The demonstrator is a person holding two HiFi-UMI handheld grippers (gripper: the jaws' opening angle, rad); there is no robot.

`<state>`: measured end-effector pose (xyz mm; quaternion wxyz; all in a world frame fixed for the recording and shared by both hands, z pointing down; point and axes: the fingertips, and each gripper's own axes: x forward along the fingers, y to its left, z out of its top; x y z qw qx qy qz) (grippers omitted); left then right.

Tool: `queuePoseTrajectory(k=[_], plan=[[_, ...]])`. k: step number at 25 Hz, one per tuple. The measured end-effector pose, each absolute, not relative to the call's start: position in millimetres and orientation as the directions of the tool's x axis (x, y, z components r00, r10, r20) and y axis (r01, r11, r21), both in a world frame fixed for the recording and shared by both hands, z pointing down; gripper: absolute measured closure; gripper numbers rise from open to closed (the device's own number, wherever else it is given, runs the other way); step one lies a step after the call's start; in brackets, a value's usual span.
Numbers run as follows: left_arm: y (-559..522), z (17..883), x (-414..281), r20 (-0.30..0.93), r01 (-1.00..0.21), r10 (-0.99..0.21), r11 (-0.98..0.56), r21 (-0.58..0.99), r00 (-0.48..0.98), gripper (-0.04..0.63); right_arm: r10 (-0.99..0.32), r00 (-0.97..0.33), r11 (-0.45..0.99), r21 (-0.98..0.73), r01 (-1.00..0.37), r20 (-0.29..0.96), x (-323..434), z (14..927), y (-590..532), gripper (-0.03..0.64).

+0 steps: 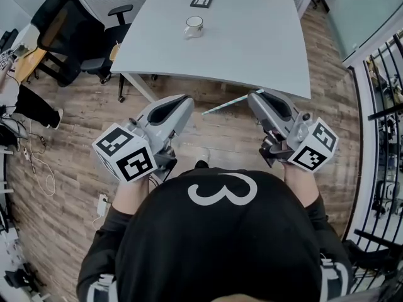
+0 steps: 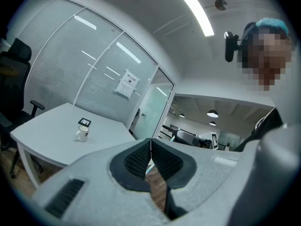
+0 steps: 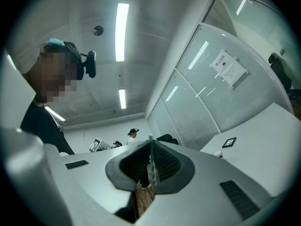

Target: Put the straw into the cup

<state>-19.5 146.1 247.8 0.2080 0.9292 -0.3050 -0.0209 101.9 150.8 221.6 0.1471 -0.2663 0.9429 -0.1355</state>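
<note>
A white cup (image 1: 194,25) stands on the far part of the grey table (image 1: 252,49); it also shows as a small cup (image 2: 82,134) at the left of the left gripper view and, tiny, as the cup (image 3: 217,153) in the right gripper view. My right gripper (image 1: 254,95) is shut on a thin green-and-white striped straw (image 1: 230,104), which juts out to the left over the wooden floor, short of the table edge. The straw (image 3: 151,161) stands pinched between the right pads. My left gripper (image 1: 187,99) is held beside it, shut with nothing in it, its pads (image 2: 141,158) meeting.
A square marker card (image 1: 202,0) lies on the table behind the cup. A black office chair (image 1: 69,36) stands left of the table, with cables (image 1: 38,162) on the floor at the left. Black metal racks (image 1: 384,106) line the right side.
</note>
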Motion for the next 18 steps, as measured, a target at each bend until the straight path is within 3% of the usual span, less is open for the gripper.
queuePoseTrajectory(k=[18], plan=[[3.0,251.6,-81.7,0.065,-0.500,-0.518,-0.774,0.389,0.853,0.577,-0.604,-0.779,0.782,-0.316,-0.537,-0.170,35.1,223.5,15.4,0.586]])
